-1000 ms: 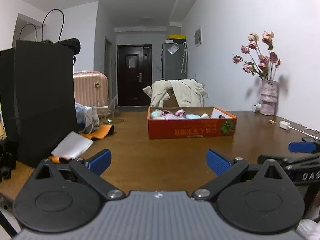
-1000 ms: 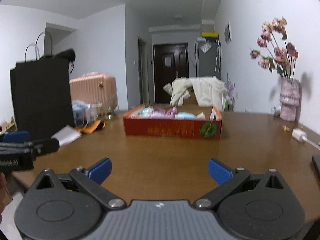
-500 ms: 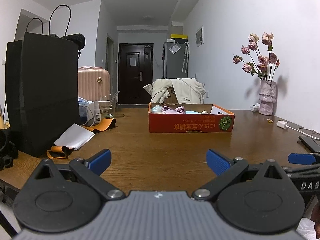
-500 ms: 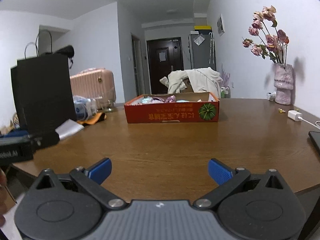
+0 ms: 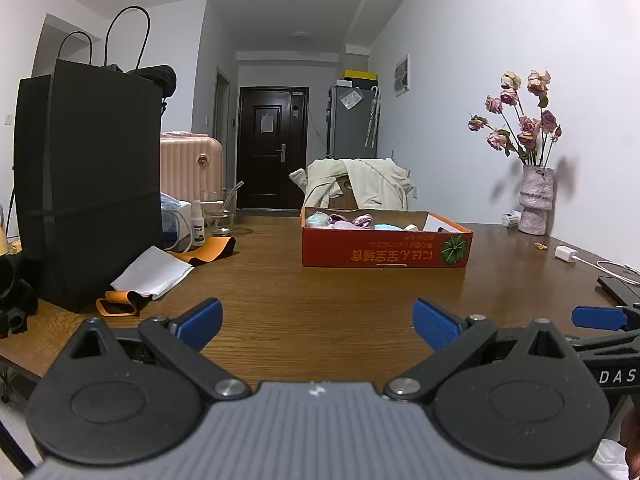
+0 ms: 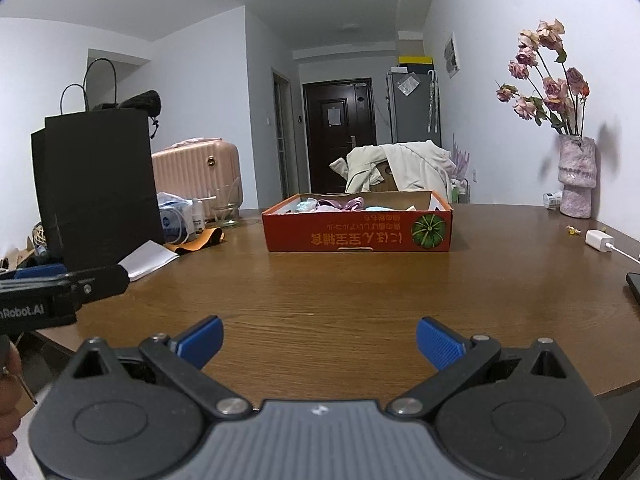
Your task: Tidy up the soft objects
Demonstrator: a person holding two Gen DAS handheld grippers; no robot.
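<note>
Cardboard, red-orange: the shallow box [image 5: 386, 246] holding the soft objects [image 5: 352, 221] sits at 12 o'clock from both tongs, well apart from them, mid-table. Pink, purple and pale blue fabric shows above its rim; individual pieces cannot be told apart from here.

Left gripper [image 5: 316, 322]: jaws spread wide, nothing between the blue pads. Right gripper [image 6: 319, 340]: likewise spread wide and empty. Each hangs low over the near edge of the wooden table [image 5: 320, 296].

Risks, as judged:
- You approach low and level, so the box's near wall meets the fingers first. A push there would slide the light carton instead of reaching the cloth.
- Fabric is piled and likely tangled. A pinch on one piece may drag neighbours out over the rim.
- The two grippers sit just beside each other, so reaching for the same spot could make them collide.

Surroundings, left to right:
- Black paper bag [image 5: 86, 184], 10 o'clock, tall, blocks that side.
- White sheet [image 5: 154, 272] and orange band [image 5: 210, 250] lying beside it.
- Glass jar [image 5: 220, 216] and small bottle [image 5: 197, 227] behind.
- Vase of dried roses [image 5: 536, 204], 2 o'clock, tippable.
- Charger and cable [image 5: 566, 254], plus a dark phone [image 5: 618, 288], 3 o'clock.

The straight path to the box is bare wood.
</note>
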